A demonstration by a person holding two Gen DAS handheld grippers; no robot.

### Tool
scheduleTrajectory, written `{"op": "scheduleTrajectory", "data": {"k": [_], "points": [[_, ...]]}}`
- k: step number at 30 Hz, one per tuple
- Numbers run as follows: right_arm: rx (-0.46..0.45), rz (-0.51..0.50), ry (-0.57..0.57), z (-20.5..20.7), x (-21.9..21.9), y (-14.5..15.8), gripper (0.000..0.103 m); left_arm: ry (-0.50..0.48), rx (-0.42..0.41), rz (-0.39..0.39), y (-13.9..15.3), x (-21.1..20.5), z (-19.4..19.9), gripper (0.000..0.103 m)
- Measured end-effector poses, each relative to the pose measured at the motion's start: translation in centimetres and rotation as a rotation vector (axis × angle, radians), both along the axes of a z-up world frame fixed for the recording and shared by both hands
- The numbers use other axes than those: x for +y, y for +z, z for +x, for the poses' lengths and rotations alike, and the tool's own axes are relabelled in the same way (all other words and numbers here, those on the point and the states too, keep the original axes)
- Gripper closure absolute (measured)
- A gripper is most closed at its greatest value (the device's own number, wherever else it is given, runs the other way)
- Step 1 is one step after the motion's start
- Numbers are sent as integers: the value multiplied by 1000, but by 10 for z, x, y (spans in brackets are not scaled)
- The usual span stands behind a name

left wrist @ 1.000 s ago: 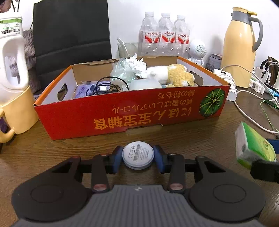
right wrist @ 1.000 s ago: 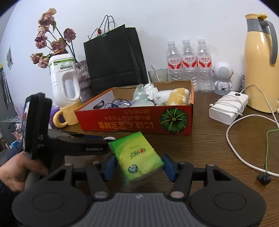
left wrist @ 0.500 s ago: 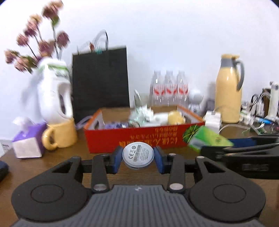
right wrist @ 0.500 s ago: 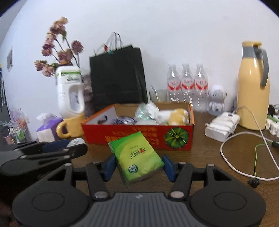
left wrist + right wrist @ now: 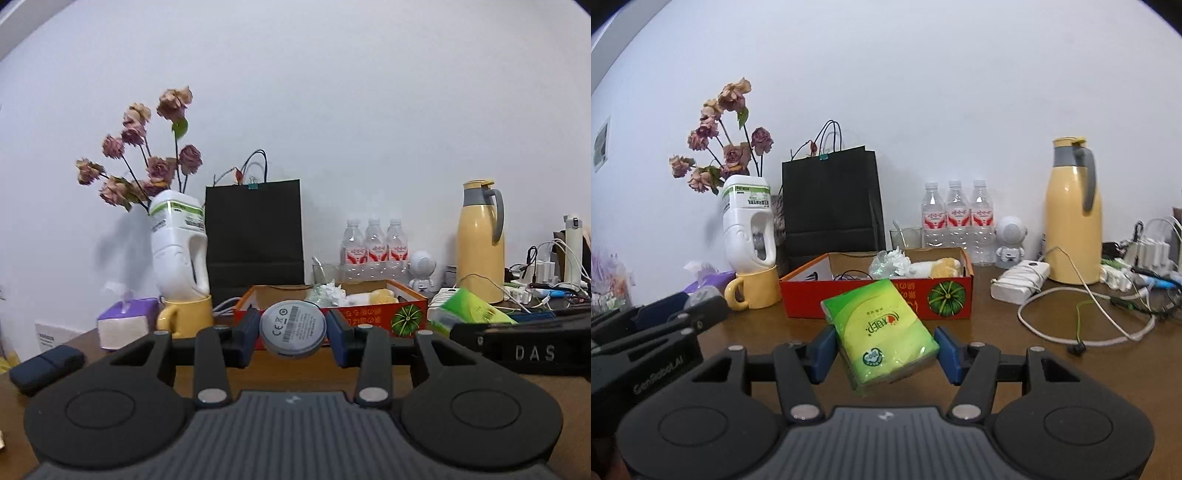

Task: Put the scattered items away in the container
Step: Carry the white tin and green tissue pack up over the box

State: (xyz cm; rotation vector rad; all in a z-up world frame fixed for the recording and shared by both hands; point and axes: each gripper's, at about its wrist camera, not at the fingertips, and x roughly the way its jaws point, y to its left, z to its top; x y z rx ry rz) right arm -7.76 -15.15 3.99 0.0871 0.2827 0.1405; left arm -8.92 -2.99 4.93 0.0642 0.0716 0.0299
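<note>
The left gripper (image 5: 292,334) has its blue fingers (image 5: 248,336) clamped on a round grey disc (image 5: 292,329), held clear of the bench (image 5: 295,369). The right gripper (image 5: 884,350) pinches a green tissue pack (image 5: 881,334), tilted, between its fingers (image 5: 947,350). In the right wrist view the red cardboard box (image 5: 875,291) sits on the bench at 12 o'clock from that pack, well apart, already holding a black cable, crumpled tissue and a plush toy. A yellow mug (image 5: 753,290) stands just beside the box at its 9 o'clock, and a yellow thermos (image 5: 1073,214) at 2 o'clock.
</note>
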Motion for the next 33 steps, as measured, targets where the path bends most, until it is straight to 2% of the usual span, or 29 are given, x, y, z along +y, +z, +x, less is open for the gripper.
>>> {"op": "scheduleTrajectory", "data": {"k": [4,8,15,22,27,30,33], "points": [[2,2,-15,-12,2,-5,47,1,-5,-5,1,0,-8,63],[9,0,-8,-7,3,-4,47,6,8,-7,4,2,1,63],[4,12,0,36,1,5,47,11,-1,-32,15,8,41,63],[-7,33,19,108,-2,22,47,-36,-6,-68,36,12,118,63],[0,46,18,169,-1,32,47,-27,4,-82,48,9,183,63],[-5,46,14,215,1,45,47,-28,-29,-46,63,-1,228,63],[-11,58,11,258,3,66,47,-24,-19,-80,86,-3,274,63]]}}
